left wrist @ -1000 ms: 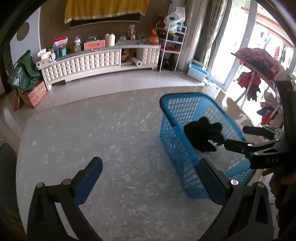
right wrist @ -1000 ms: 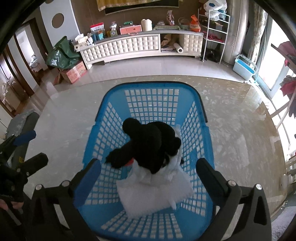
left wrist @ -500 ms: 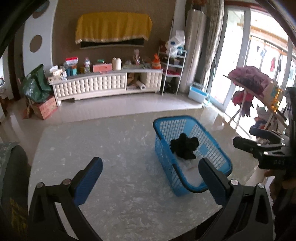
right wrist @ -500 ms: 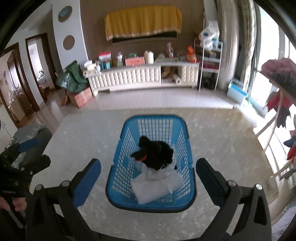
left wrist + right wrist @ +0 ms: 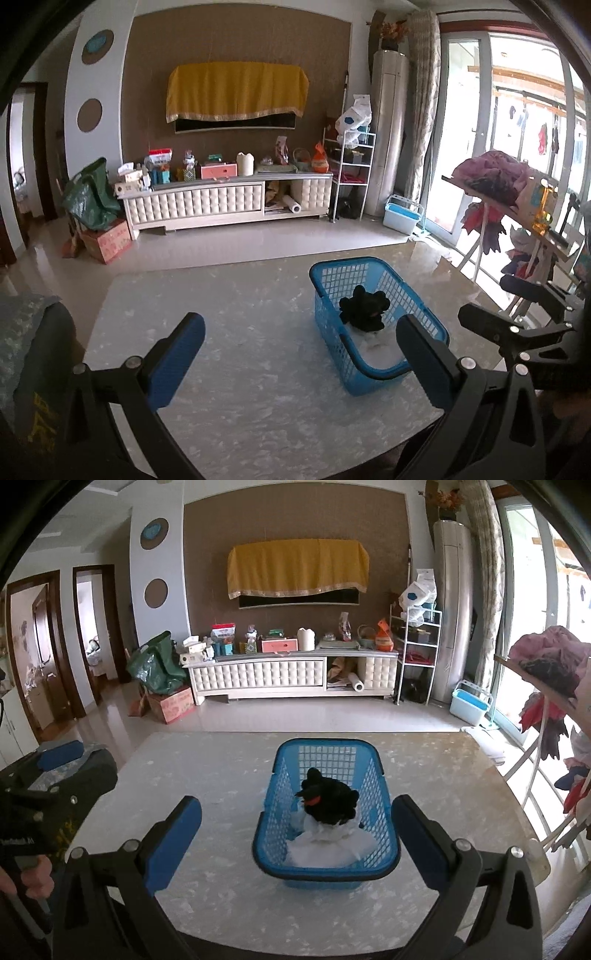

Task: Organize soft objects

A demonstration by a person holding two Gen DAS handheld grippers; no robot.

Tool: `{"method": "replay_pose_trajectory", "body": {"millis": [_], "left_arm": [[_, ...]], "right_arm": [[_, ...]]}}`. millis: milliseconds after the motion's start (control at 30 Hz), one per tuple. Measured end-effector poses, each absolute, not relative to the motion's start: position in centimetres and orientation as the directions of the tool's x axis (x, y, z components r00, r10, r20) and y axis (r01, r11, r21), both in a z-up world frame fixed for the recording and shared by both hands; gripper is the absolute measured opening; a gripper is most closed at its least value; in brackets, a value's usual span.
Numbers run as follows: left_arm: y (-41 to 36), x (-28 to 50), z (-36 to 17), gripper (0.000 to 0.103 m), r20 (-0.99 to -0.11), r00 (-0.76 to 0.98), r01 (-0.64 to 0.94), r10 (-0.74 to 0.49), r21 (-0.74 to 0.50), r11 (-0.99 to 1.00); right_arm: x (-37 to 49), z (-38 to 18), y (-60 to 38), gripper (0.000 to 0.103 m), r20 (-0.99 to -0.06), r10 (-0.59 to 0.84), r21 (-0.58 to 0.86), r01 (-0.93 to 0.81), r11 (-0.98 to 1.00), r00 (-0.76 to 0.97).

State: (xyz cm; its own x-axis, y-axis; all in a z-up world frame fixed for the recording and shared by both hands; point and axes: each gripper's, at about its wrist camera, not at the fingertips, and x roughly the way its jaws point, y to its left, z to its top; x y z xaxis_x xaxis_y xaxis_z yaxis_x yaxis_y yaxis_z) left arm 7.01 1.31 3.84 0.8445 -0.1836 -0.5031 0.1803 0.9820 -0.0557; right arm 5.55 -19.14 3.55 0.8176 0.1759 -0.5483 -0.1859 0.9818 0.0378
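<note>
Living room, daylit. Rear wall [image 5: 295, 524] is brown, with a yellow cloth [image 5: 298, 566] draped over a dark wall-mounted screen. Below it stands a long white tufted cabinet [image 5: 291, 677] cluttered with boxes and bottles. A green bag [image 5: 157, 668] rests on a cardboard box [image 5: 170, 705] at its left end. A white wire shelf [image 5: 417, 653] and a tall floor air conditioner [image 5: 452, 609] stand to its right. Glass doors [image 5: 465, 129] admit strong light. Floor [image 5: 295, 716] is glossy pale tile. Two dark-framed doorways [image 5: 92, 627] open on the left. A clothes rack [image 5: 495, 192] stands near the glass.
</note>
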Motion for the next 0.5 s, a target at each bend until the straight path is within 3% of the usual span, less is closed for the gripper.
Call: {"method": "replay_pose_trajectory", "body": {"millis": [233,500], "left_arm": [[0.8,5.7,3.5,0.103,-0.507,0.844,0.188,-0.175,-0.027,0.982],[0.5,5.0,3.6,0.103,-0.498,0.846,0.202,-0.189,-0.029,0.979]], "right_arm": [[4.2,4.3,-18.5,0.103,-0.488,0.141,0.006,-0.158,0.987,0.861],[4.5,3.7,-18.1,0.103,-0.498,0.157,-0.002,-0.183,0.983,0.853]]}}
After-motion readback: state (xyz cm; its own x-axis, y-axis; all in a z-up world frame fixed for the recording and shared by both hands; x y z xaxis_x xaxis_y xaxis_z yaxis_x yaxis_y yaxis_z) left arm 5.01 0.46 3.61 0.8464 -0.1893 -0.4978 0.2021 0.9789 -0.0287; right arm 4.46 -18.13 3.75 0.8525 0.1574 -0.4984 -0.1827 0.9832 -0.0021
